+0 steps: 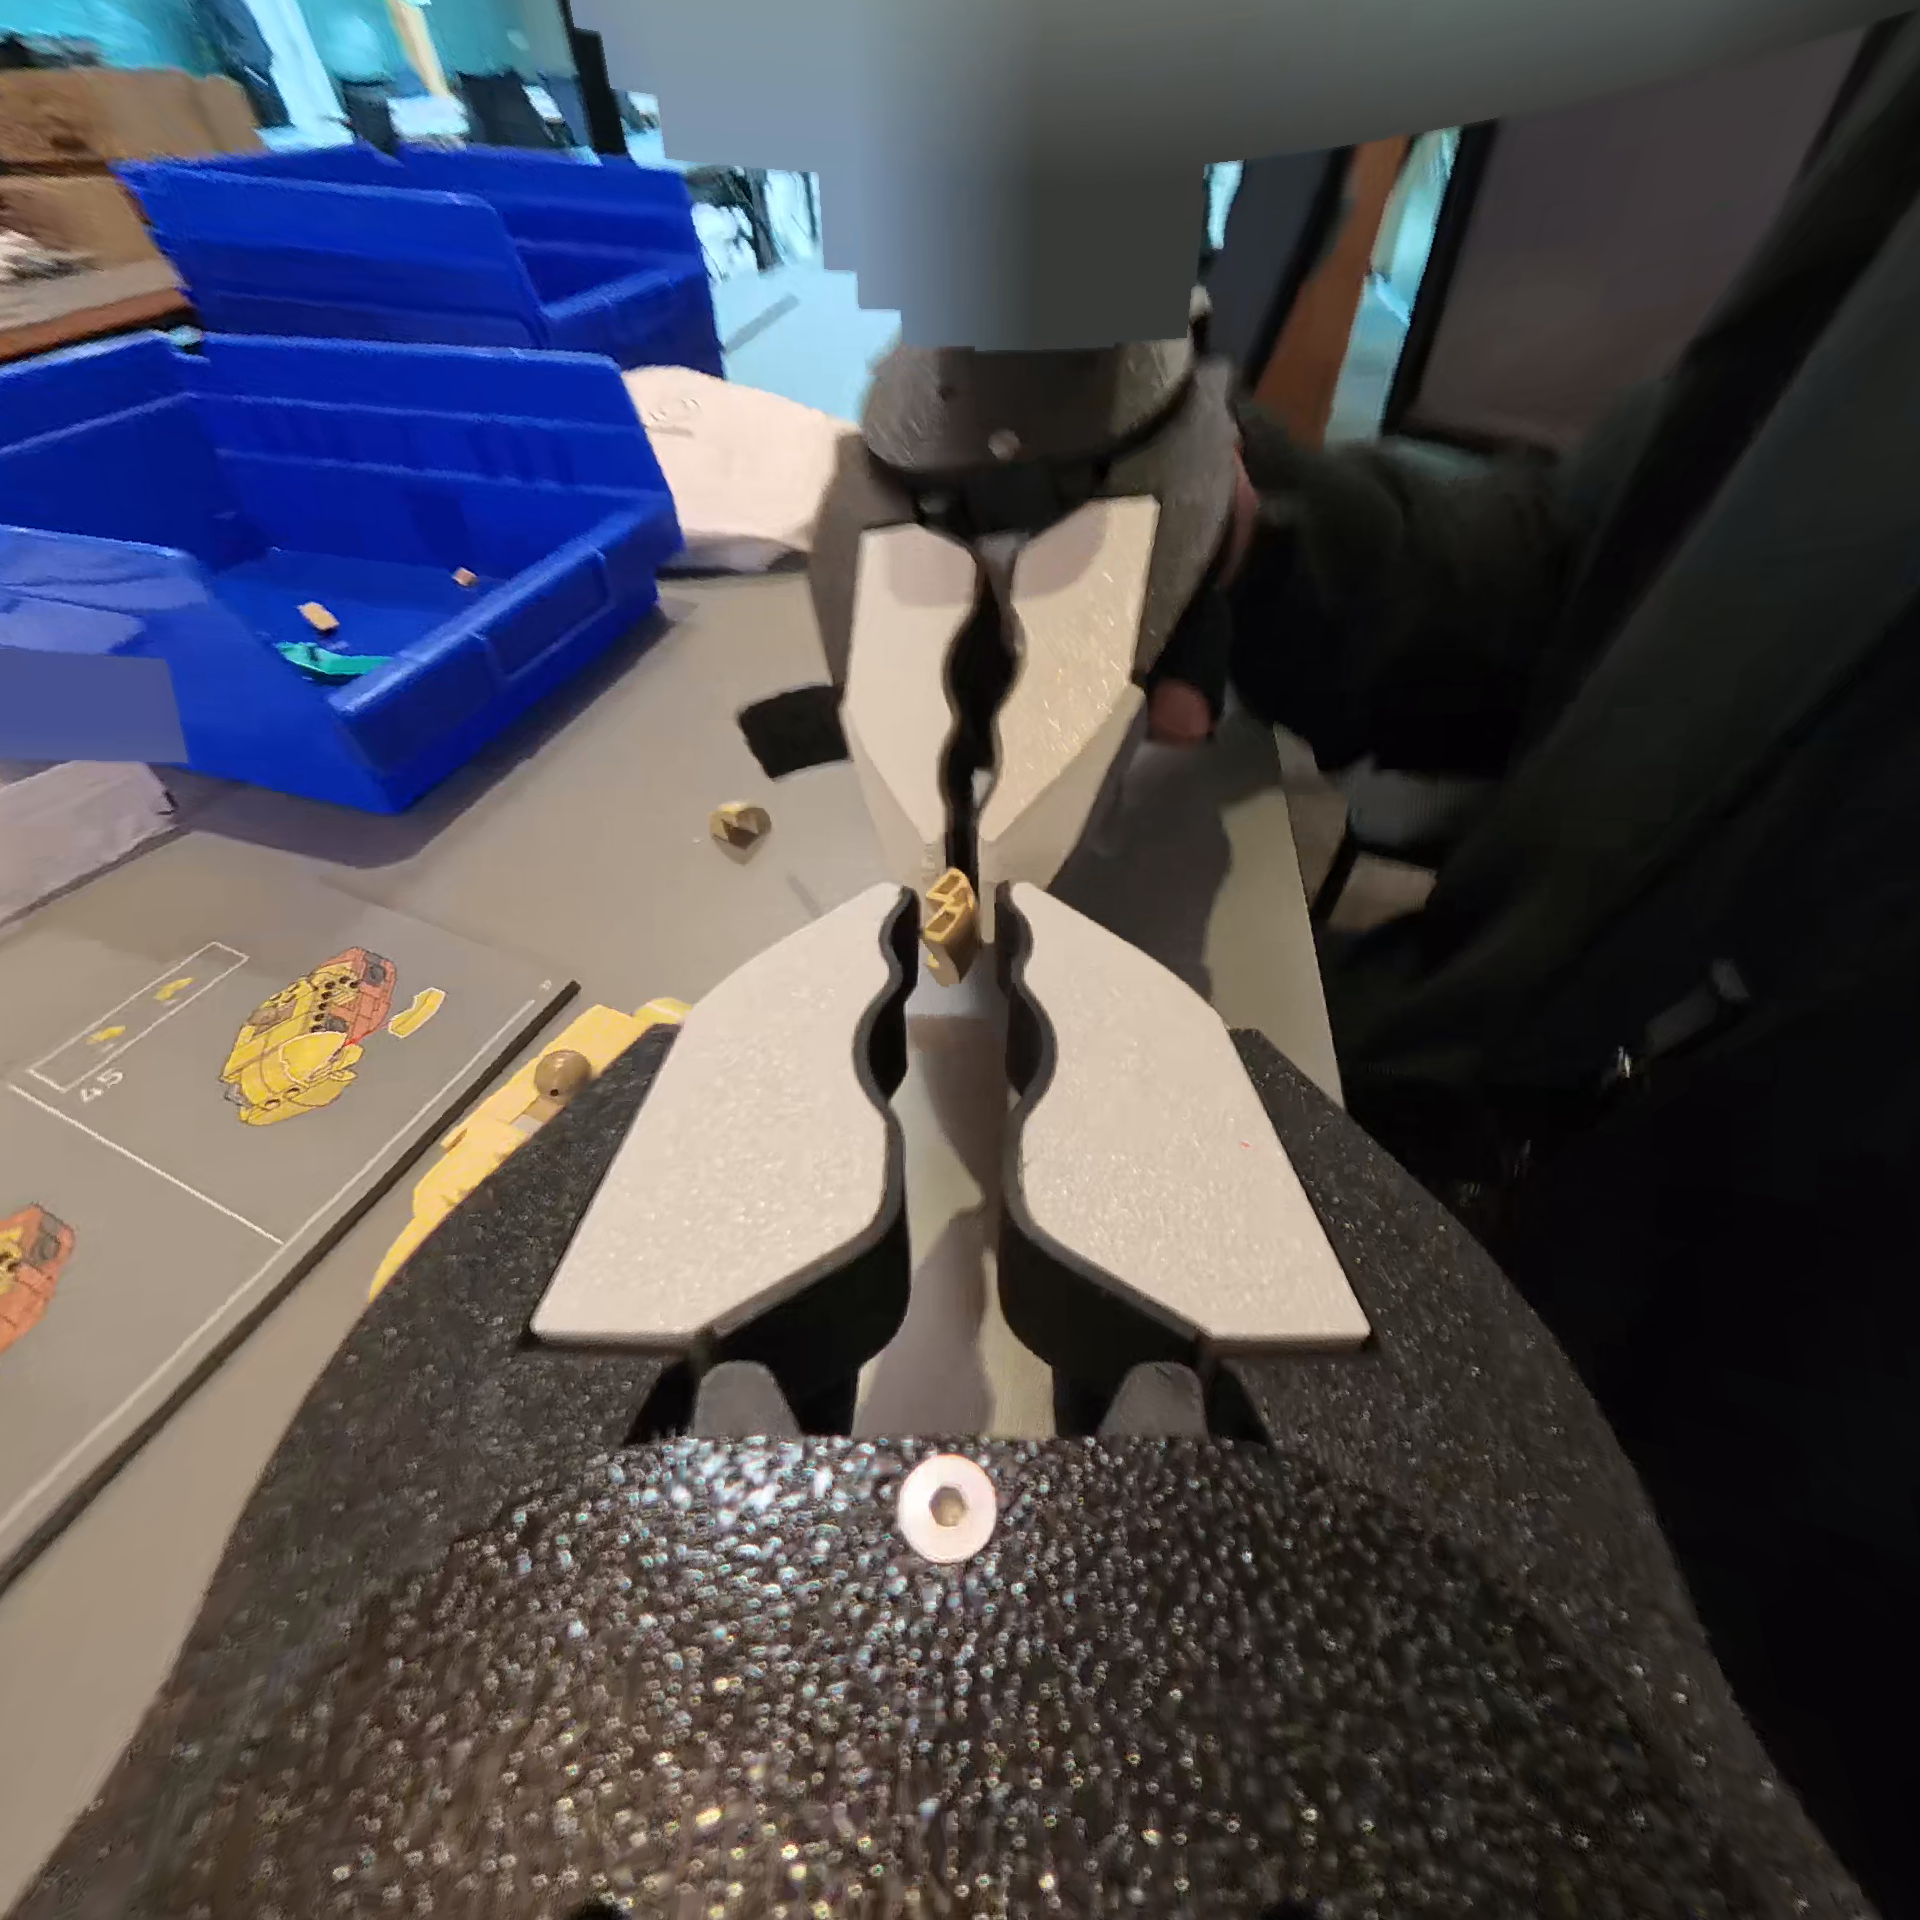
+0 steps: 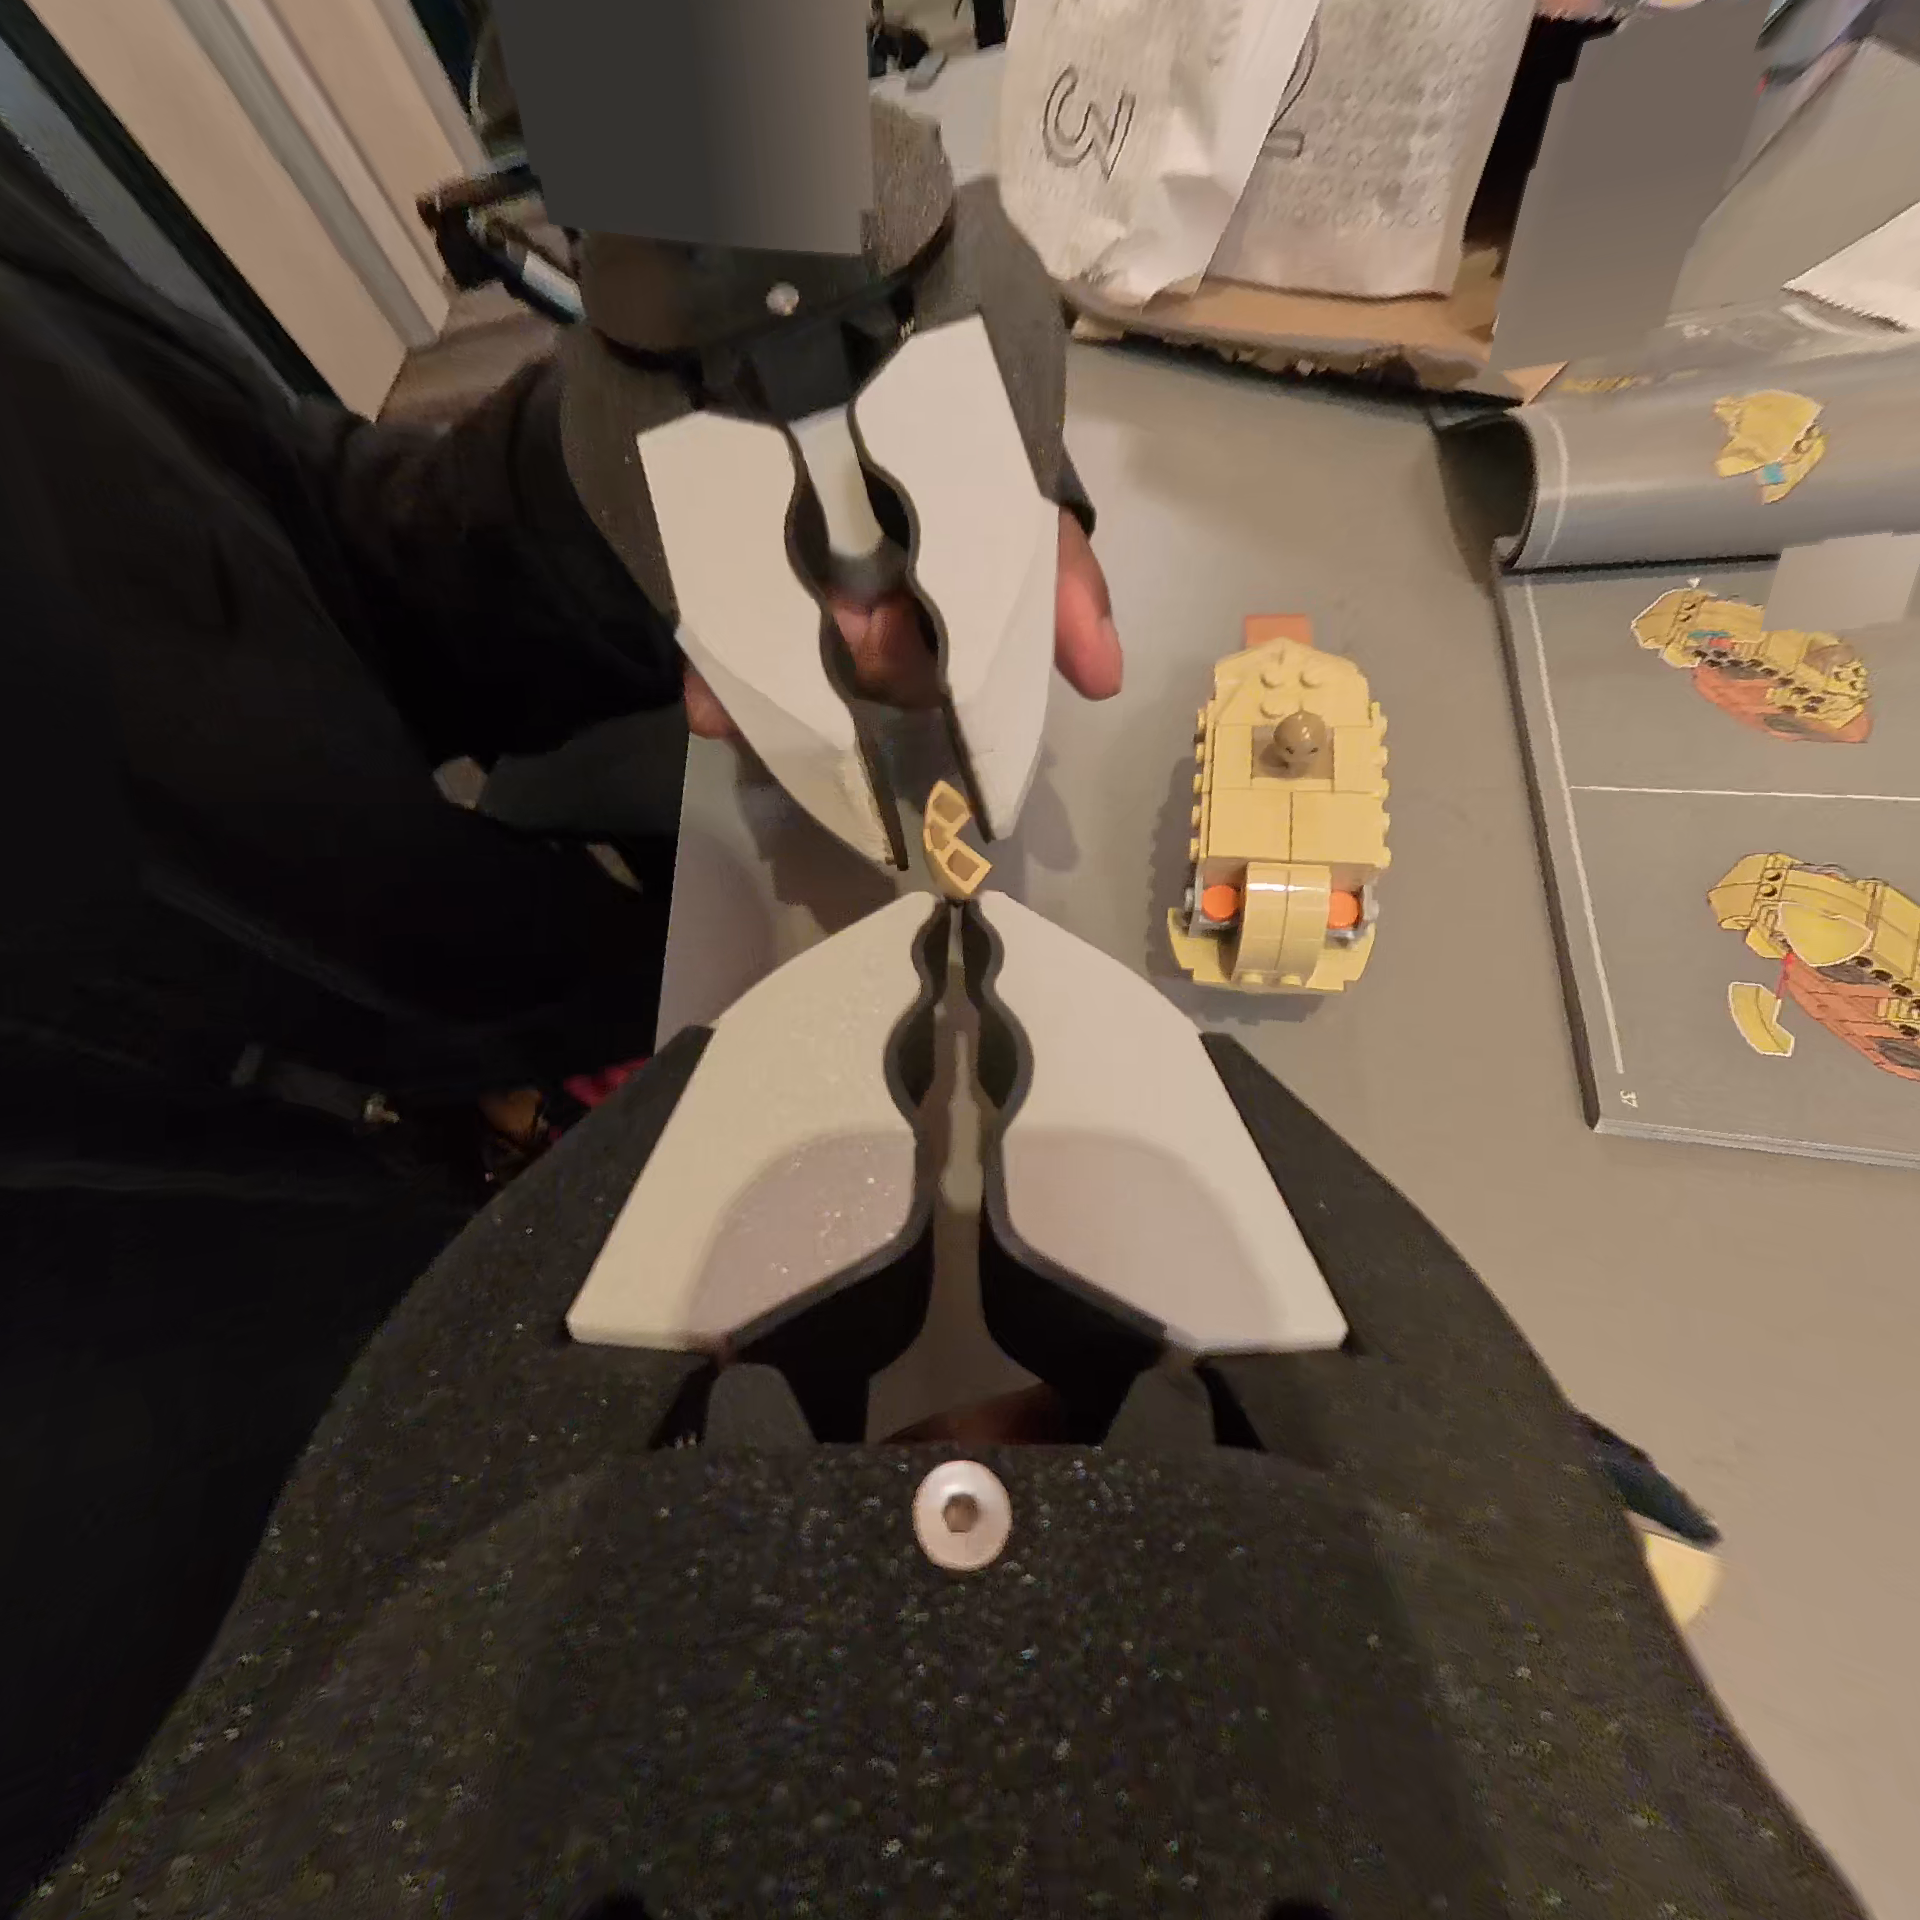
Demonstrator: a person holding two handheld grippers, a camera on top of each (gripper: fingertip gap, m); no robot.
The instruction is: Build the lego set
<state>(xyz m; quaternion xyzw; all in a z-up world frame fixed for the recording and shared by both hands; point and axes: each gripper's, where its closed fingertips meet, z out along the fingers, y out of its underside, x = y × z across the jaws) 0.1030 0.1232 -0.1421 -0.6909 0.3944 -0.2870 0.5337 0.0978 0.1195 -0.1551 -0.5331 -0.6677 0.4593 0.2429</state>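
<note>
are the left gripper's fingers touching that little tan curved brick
Apart. In the right wrist view the left gripper stands open around the tan curved brick, with a gap beside each finger; the right gripper pinches the brick's near end.

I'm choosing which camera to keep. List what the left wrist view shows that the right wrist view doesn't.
Left only: blue bins and a loose tan piece on the table. Right only: the brick model's orange studs. Both: the tan curved piece pinched by the right tool, between the left tool's parted fingers, and the instruction booklet.
</note>
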